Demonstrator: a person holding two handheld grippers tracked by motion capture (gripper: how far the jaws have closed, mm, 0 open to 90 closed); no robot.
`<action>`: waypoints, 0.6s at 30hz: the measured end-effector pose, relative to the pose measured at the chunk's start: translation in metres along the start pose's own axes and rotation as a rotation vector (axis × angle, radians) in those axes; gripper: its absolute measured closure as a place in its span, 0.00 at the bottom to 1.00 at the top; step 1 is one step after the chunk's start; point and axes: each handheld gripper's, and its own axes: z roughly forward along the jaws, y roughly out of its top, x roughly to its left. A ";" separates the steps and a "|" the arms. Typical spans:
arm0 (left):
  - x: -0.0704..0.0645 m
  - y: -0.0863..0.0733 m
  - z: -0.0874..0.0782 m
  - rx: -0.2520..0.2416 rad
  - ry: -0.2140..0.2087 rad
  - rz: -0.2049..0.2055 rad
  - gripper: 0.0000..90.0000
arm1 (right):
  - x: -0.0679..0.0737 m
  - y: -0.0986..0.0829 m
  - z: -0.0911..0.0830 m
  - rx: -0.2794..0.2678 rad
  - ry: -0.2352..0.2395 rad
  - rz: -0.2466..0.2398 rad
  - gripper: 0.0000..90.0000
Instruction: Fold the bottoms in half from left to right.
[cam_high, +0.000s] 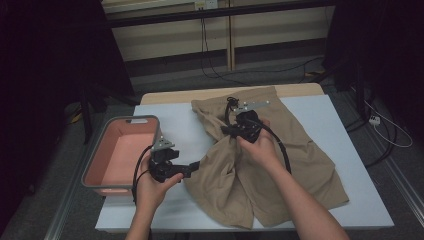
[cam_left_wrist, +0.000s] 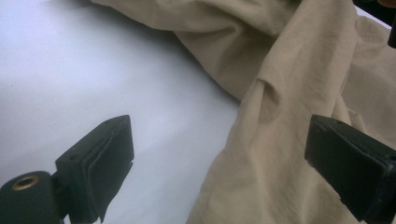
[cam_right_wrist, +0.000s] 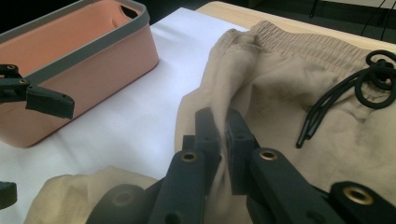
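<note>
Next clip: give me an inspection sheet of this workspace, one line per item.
Surface: white-topped table with a wooden far edge.
Job's things: tan cloth shorts with black drawstring, rumpled across the table.
Clutter: salmon plastic bin with grey rim at the table's left edge; nothing seen in it.
Grippers: left gripper open at the shorts' edge; right gripper shut on a fold of the shorts.
Cables: black gripper cable lies over the shorts.
Surroundings: dark floor with loose wires.

The shorts (cam_high: 280, 155) at the centre of the high view are plain tan, with a black drawstring (cam_right_wrist: 359, 88). At the left sits a salmon-pink bin (cam_high: 117, 155) with a grey rim, on a white table (cam_high: 175, 125). Both grippers, left gripper (cam_high: 192, 167) and right gripper (cam_high: 227, 131), are black.
</note>
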 end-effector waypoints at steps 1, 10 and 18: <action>0.000 0.000 0.000 -0.001 -0.003 0.001 0.09 | -0.001 0.000 -0.001 -0.003 -0.002 -0.001 0.97; 0.000 -0.001 0.000 0.004 -0.001 0.010 0.08 | -0.005 -0.001 -0.009 -0.010 -0.011 -0.003 0.97; 0.002 -0.002 0.000 0.012 0.002 0.014 0.08 | -0.014 -0.001 -0.017 -0.012 -0.029 0.001 0.97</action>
